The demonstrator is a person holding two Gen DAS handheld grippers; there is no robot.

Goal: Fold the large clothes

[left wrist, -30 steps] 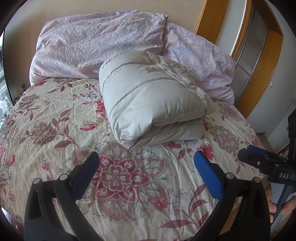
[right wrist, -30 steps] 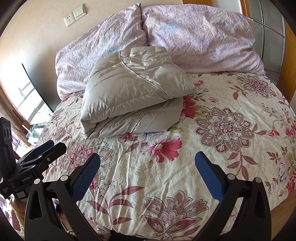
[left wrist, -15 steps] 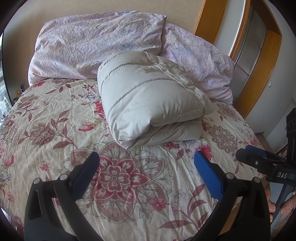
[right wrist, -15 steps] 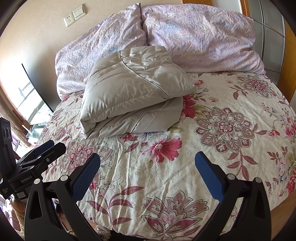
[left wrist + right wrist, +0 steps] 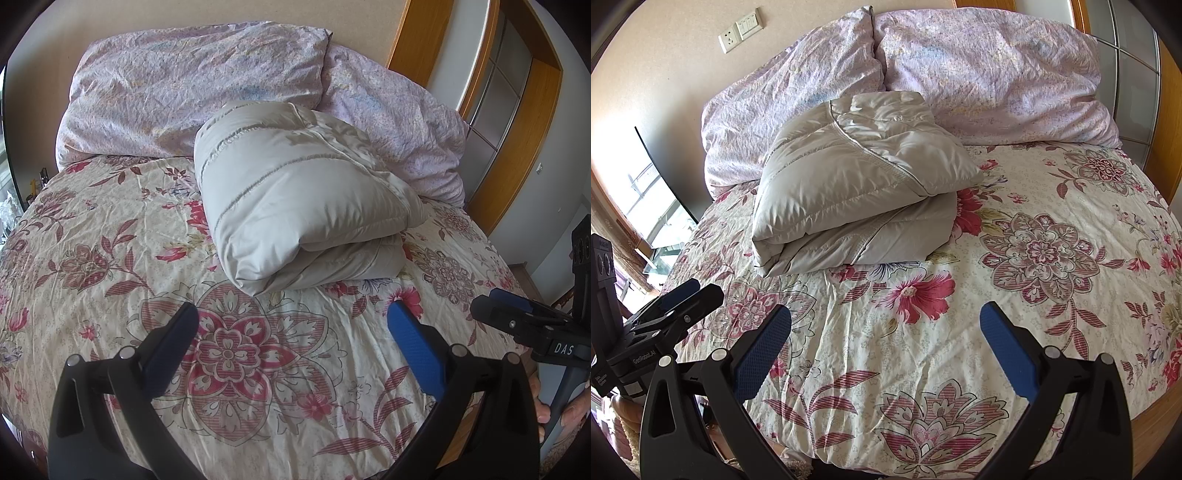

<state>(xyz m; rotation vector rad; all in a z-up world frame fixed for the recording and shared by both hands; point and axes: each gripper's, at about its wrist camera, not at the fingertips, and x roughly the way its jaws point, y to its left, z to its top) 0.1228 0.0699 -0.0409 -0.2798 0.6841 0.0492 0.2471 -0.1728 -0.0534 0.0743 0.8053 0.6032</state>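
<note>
A pale grey puffy jacket (image 5: 295, 192) lies folded into a thick bundle on the flowered bedspread (image 5: 110, 236), its far side against the pillows. In the right wrist view the same jacket (image 5: 857, 177) sits left of centre. My left gripper (image 5: 291, 328) hovers open over the near part of the bed, well short of the jacket, with nothing between its blue pads. My right gripper (image 5: 884, 326) is also open and empty, equally short of the bundle. Each view catches the other gripper at its edge: the right gripper (image 5: 524, 325) and the left gripper (image 5: 676, 302).
Two lilac pillows (image 5: 192, 92) (image 5: 990, 70) lean on the wall at the head of the bed. A wooden-framed sliding door (image 5: 517, 110) stands at the right. A window (image 5: 646, 206) and a wall socket (image 5: 740, 31) are at the left. A hand (image 5: 543, 402) holds the right gripper's handle.
The left wrist view has crept slightly forward and to the right, so the jacket sits a little lower and nearer. The right gripper has stayed still. Both grippers remain open.
</note>
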